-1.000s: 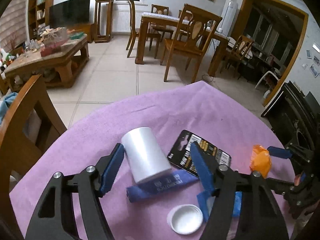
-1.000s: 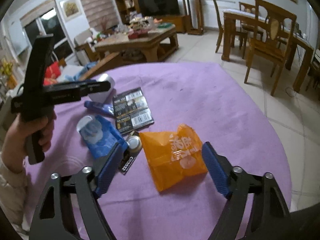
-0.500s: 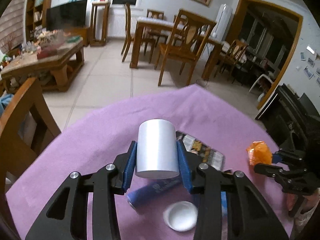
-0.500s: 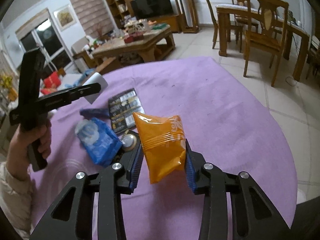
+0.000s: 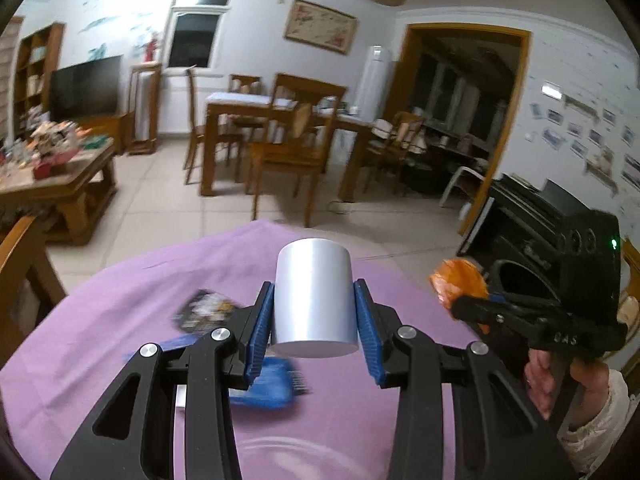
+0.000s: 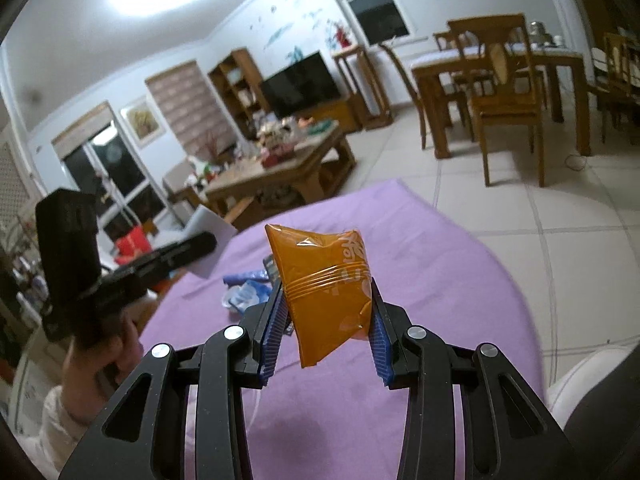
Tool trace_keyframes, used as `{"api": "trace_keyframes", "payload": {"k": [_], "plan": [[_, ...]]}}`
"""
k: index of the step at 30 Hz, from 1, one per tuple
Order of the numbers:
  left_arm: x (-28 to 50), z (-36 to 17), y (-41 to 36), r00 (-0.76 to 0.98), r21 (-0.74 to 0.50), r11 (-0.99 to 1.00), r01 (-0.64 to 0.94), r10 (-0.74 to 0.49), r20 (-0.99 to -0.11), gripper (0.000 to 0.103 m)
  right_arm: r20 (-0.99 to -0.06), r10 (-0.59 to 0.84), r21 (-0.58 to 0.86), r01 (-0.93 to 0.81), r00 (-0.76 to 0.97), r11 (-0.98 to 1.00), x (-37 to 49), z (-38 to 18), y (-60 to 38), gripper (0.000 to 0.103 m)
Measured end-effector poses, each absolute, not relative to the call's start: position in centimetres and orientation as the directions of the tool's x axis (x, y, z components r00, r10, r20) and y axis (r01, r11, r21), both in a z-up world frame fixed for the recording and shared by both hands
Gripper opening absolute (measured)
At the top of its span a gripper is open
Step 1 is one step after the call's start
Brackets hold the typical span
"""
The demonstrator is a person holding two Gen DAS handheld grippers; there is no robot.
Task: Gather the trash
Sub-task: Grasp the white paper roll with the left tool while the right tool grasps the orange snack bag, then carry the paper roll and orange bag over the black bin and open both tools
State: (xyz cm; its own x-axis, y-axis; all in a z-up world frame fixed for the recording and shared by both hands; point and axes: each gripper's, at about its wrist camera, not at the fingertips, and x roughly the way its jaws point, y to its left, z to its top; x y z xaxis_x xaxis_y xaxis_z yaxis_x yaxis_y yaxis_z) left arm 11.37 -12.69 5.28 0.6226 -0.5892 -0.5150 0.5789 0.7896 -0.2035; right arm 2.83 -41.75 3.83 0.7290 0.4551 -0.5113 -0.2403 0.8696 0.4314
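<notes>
Where purple cloth [image 5: 360, 420] ends, tiled floor [image 5: 168, 208].

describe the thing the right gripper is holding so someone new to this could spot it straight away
Start at the round table under the purple cloth. Above its near side, the right gripper is clamped on an orange packet, lifted clear of the cloth. It is the only orange item: the litter left on the cloth is blue or black, and the left gripper holds a plain white cup.
</notes>
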Motion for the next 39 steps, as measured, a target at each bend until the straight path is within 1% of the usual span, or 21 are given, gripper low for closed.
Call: {"api": "trace_keyframes", "payload": {"k": [7, 14, 18, 22, 30, 39], "plan": [[7.1, 5.8, -22.1, 0.530, -0.195, 0.681, 0.706, -0.691, -0.492, 0.039, -0.444, 0.353, 0.441, -0.142, 0.823, 0.886, -3.5, 6.0, -50.3, 0.038], [3.7, 4.9, -31.5, 0.410, -0.206, 0.562, 0.801, -0.766, -0.495, 0.039, -0.401, 0.217, 0.477, 0.000, 0.890, 0.879, -9.9, 6.2, -60.9, 0.038], [2.3, 4.1, -36.1, 0.347, -0.212, 0.503, 0.838, -0.790, -0.505, 0.039, -0.390, 0.153, 0.496, 0.067, 0.908, 0.866, -12.9, 5.5, -65.8, 0.038], [1.3, 3.0, -39.9, 0.284, -0.224, 0.451, 0.864, -0.804, -0.522, 0.039, -0.390, 0.095, 0.513, 0.131, 0.916, 0.848, -15.7, 4.1, -70.2, 0.038], [-0.2, 0.9, -44.9, 0.182, -0.239, 0.369, 0.898, -0.807, -0.562, 0.039, -0.412, 0.027, 0.546, 0.224, 0.911, 0.807, -19.4, 1.1, -76.5, 0.038], [-0.8, -1.8, -48.3, 0.126, -0.235, 0.333, 0.913, -0.778, -0.615, 0.039, -0.457, 0.008, 0.566, 0.284, 0.890, 0.774, -20.1, -2.4, -79.0, 0.038]]}}
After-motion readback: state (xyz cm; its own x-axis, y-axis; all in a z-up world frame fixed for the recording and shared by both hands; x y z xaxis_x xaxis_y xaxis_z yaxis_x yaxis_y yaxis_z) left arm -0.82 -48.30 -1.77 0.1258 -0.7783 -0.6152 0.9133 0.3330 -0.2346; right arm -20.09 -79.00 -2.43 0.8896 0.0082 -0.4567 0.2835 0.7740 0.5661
